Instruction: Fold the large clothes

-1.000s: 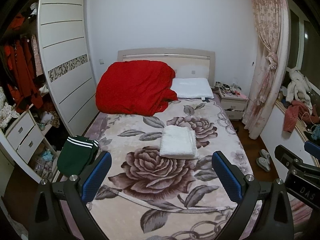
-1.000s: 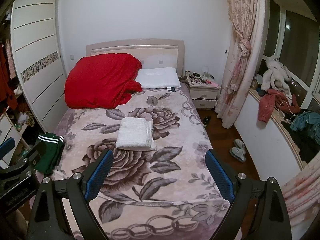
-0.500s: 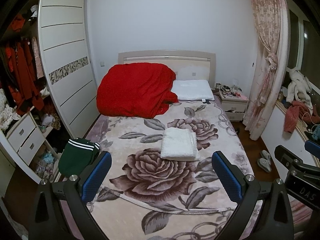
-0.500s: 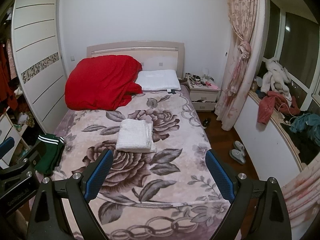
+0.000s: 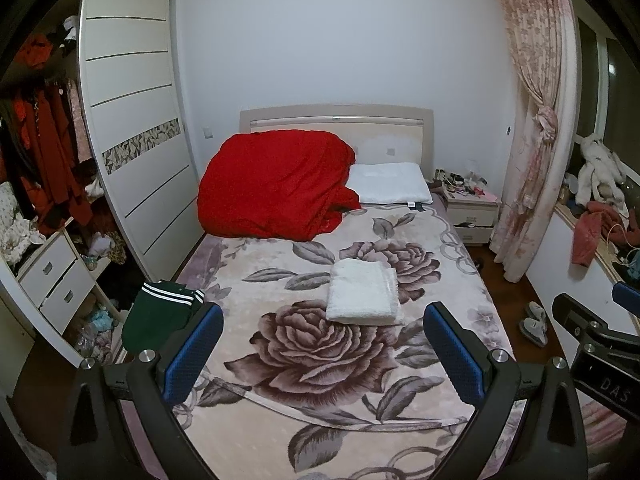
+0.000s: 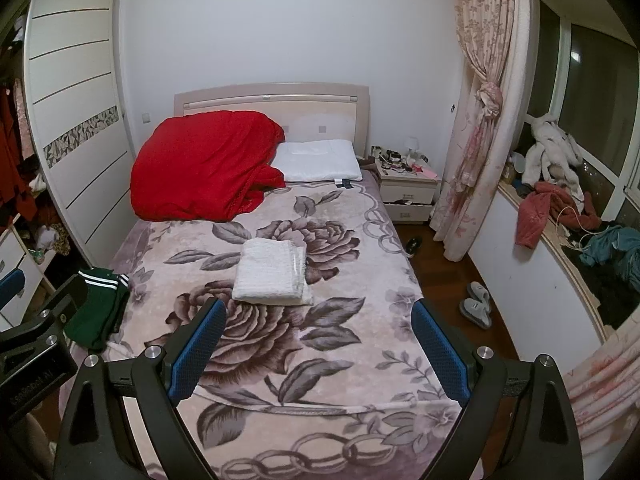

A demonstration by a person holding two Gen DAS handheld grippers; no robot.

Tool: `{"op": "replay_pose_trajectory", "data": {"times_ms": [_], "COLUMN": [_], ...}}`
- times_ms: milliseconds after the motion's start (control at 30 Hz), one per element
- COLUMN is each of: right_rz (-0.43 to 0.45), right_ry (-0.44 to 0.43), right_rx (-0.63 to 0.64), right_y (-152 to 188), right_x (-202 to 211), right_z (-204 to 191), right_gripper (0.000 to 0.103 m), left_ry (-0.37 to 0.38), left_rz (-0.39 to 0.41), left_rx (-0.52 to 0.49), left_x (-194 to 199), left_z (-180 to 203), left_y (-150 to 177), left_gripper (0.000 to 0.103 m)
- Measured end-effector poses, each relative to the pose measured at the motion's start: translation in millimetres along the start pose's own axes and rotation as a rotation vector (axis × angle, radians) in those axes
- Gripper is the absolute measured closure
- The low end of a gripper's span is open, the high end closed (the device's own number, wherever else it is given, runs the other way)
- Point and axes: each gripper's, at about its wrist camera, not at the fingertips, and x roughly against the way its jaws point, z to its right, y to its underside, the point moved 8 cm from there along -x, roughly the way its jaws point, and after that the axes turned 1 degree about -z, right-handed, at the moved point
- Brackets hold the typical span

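Both grippers have pulled back a little from the rose-patterned bed blanket point(image 5: 320, 360). The left gripper point(image 5: 323, 354) and right gripper point(image 6: 319, 346) gape empty. The folded white fluffy garment point(image 5: 363, 297) lies mid-blanket, looking finished; the green striped garment point(image 5: 156, 316) at the blanket's left edge seems next.

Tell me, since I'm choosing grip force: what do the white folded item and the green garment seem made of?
White folded item: looks like terry or fleece, matte, nubbly pile. Green garment: seemingly smooth knit sportswear, white stripes at one end; exact fibre unclear.

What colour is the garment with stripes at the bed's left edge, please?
Dark green garment, white stripes; left wrist view.
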Motion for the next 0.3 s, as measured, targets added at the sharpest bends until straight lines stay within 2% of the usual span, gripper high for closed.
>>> {"op": "replay_pose_trajectory", "data": {"times_ms": [300], "right_rz": [0.0], "right_ry": [0.005], "right_rx": [-0.004], "right_y": [5.0], "right_x": [2.3], "right_z": [-0.3], "right_gripper": [0.008], "left_ry": [0.0], "left_rz": [0.002], "left_rx": [0.003], "left_x": [-0.6], "left_z": [-0.2], "left_y": [-1.4], "left_gripper": [0.001]}}
